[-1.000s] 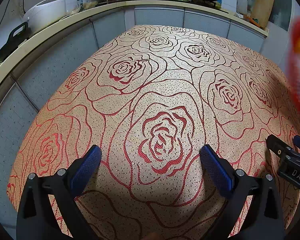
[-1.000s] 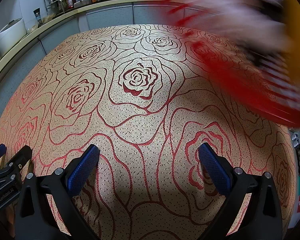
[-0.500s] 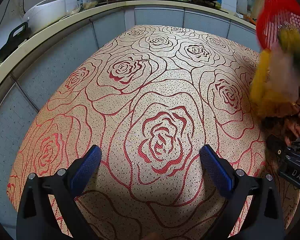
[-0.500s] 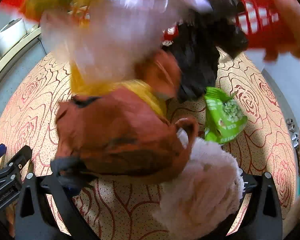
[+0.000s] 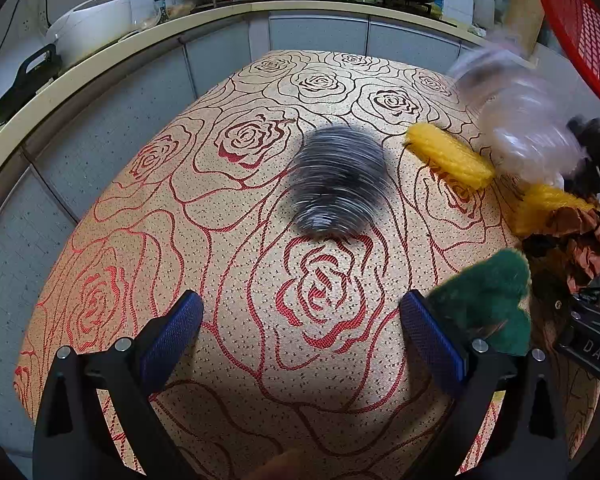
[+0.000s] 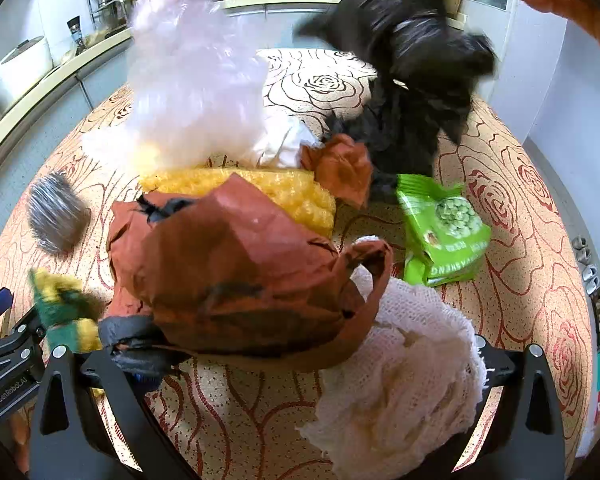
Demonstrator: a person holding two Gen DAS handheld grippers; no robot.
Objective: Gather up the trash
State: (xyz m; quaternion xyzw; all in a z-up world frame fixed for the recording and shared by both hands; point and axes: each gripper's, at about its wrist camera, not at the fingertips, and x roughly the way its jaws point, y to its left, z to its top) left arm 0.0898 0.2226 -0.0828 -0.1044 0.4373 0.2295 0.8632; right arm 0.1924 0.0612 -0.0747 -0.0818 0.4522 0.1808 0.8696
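Overhead, a red basket [image 5: 580,32] is seen tipped, its contents not visible. Trash is strewn on the rose-patterned tablecloth [image 5: 220,240]: a brown paper bag [image 6: 236,264] and white netting [image 6: 400,376] lie between the right gripper's [image 6: 300,364] wide jaws. The left gripper [image 5: 300,332] is spread wide, empty, a green scouring pad [image 5: 488,304] just beside it.

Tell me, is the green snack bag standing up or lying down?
Lying down. The green snack bag lies flat on the rose tablecloth, printed face up, beside the black plastic bag.
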